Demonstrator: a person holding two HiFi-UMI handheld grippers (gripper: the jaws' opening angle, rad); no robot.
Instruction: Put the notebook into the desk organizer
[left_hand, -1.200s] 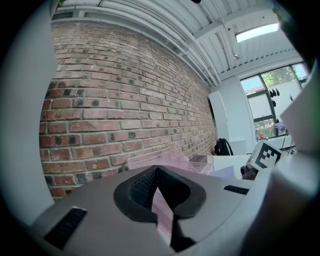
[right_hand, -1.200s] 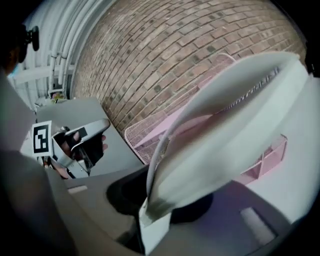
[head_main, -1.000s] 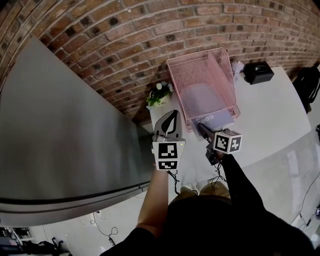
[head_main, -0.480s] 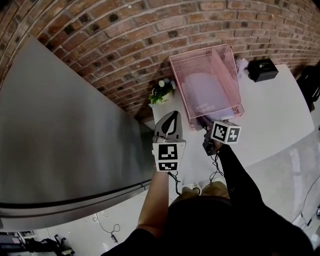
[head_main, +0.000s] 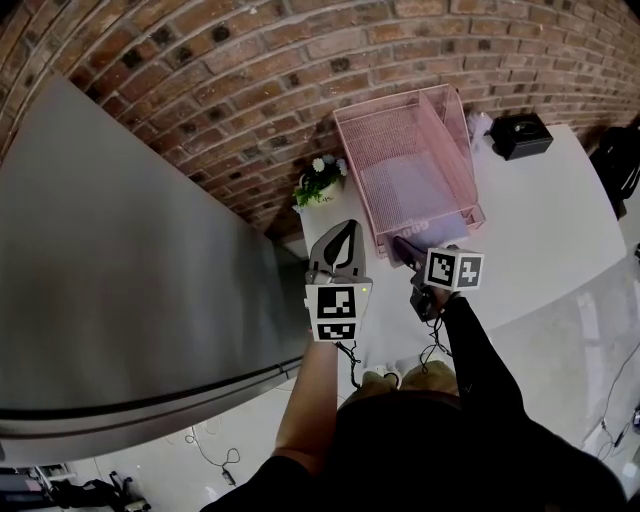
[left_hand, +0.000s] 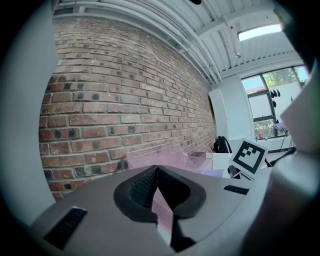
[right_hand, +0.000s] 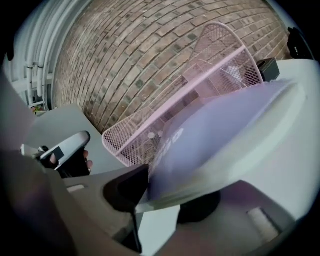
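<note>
Right gripper view: jaws of right gripper (right_hand: 165, 195) just opening, slack around near edge of lavender notebook (right_hand: 225, 125); notebook tilted, mostly inside pink mesh desk organizer (right_hand: 135, 135), near end out over front rim. Left gripper (left_hand: 157, 170) closed on nothing, near organizer's front corner.

A small pot of white flowers (head_main: 318, 184) stands just beyond the left gripper (head_main: 343, 230), with the brick wall (head_main: 230, 70) behind it and a big grey panel (head_main: 120, 270) to its left, while a black box (head_main: 520, 134) sits on the white table (head_main: 545, 235) well beyond the right gripper (head_main: 403, 248), off to its right.
</note>
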